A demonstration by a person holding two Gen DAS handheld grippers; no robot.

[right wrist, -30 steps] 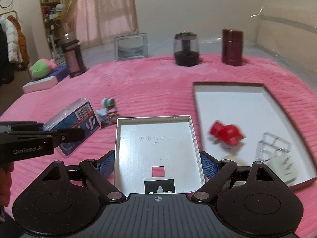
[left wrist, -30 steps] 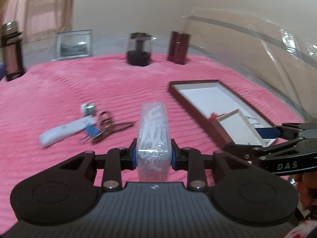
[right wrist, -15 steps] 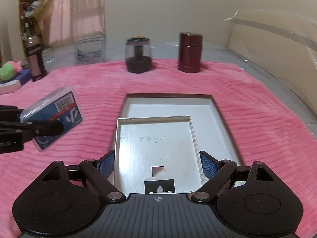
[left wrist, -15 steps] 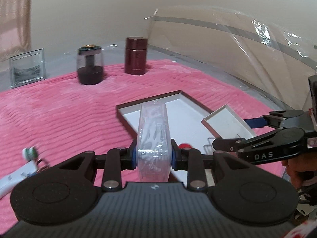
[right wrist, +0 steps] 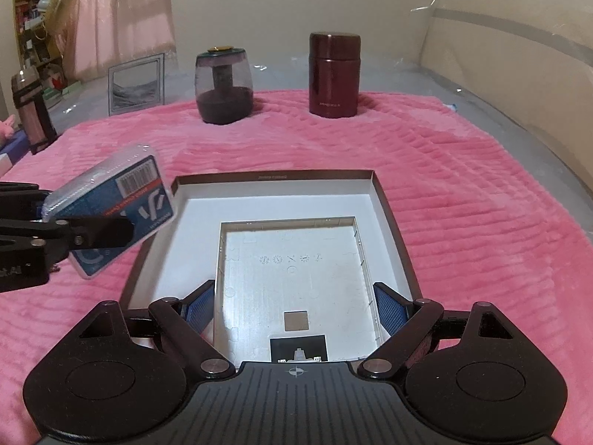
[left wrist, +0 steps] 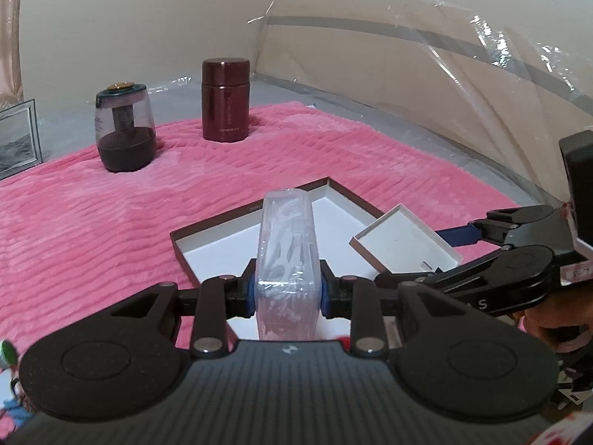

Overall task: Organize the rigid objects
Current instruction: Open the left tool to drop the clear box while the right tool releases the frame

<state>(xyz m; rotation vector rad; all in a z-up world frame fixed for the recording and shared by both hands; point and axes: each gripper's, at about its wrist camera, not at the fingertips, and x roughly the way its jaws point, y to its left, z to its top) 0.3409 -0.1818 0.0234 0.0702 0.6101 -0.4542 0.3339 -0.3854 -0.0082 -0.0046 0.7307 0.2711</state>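
Between your left gripper's (left wrist: 288,293) pads sits the clear plastic case (left wrist: 287,259), clamped on edge above the brown-rimmed tray (right wrist: 385,200), while your right gripper (right wrist: 294,306) grips the shallow white lid (right wrist: 292,278) flat over that tray's floor. Neither piece is set down yet, so both placements remain, judging from this

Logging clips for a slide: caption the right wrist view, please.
Right gripper holds a white tray over the brown box; left gripper brings a clear case alongside.
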